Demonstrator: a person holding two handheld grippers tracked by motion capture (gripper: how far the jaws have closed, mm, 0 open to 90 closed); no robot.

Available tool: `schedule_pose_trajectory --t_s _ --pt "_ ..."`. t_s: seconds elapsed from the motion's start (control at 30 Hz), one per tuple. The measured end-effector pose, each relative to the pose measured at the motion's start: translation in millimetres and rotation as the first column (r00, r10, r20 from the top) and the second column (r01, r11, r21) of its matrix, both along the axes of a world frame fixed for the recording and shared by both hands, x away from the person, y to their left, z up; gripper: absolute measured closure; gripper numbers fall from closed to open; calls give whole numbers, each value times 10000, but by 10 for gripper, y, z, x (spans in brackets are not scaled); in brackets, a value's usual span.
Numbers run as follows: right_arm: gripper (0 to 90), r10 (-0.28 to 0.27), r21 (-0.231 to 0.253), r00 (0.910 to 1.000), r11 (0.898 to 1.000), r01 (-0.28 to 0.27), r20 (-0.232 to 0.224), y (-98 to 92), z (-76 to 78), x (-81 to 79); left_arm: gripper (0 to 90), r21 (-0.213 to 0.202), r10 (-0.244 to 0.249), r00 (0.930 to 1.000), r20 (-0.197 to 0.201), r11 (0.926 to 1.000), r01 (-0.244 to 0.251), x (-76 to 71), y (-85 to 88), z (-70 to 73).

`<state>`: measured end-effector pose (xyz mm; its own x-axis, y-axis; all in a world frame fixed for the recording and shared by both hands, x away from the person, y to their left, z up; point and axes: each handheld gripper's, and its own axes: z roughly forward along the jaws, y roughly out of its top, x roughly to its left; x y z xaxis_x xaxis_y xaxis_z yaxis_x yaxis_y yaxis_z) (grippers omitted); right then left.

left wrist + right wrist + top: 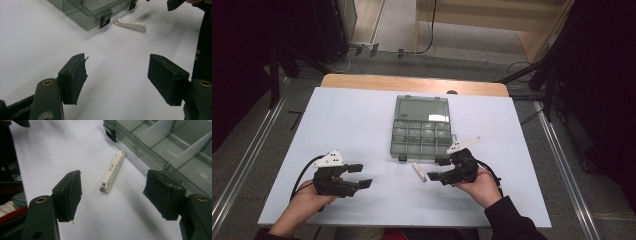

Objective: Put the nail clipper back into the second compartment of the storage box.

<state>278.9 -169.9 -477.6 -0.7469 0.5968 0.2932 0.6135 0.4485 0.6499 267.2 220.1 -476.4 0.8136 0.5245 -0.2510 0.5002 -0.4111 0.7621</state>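
Observation:
A small white nail clipper (419, 172) (112, 171) (130, 25) lies flat on the white table, just in front of an open clear compartment box (421, 129) (172, 147) (90, 10). My right gripper (438, 168) (112, 192) is open, pointing left, and the clipper lies just beyond the gap between its jaws. On the left side of the table my left gripper (360, 176) (117, 75) is open too, with nothing between its jaws, well short of the clipper.
The white table (352, 125) lies over a wooden one, whose far edge (412, 82) shows. The box's lid stands open toward the far side. Dark stands and cables line the floor on both sides.

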Motion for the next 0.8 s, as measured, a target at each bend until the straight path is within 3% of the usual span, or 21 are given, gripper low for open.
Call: schedule_pose_trajectory --t_s 0.8 --pt "345 -382 -634 9976 9974 345 -581 325 -69 54 304 176 -132 9998 -114 9998 134 27 -21 -28"
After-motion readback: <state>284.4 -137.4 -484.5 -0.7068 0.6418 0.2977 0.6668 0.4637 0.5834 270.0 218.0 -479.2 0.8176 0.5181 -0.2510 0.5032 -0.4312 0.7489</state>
